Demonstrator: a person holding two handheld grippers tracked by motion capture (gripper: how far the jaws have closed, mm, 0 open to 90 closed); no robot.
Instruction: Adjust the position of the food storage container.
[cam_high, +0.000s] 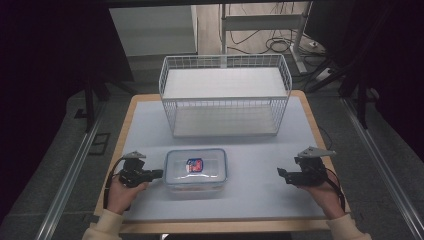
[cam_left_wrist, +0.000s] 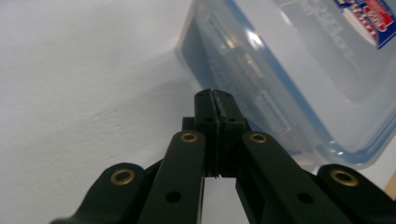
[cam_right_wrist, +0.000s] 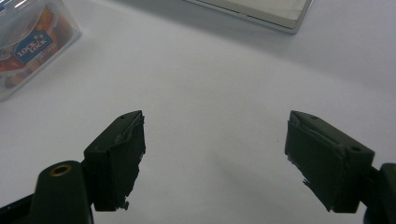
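Your left claw is closed with nothing between its jaws, tips just beside the left side of the clear lidded container. The container sits on the tabletop toward its near edge, left of centre, in front of the wire basket. Your right claw is open and empty, near the right edge, well apart from the container.

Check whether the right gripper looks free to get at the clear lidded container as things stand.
Probably yes. The right gripper has its jaws open and points across bare table toward the container, with nothing lying between them. The left gripper, shut, sits at the container's opposite side.
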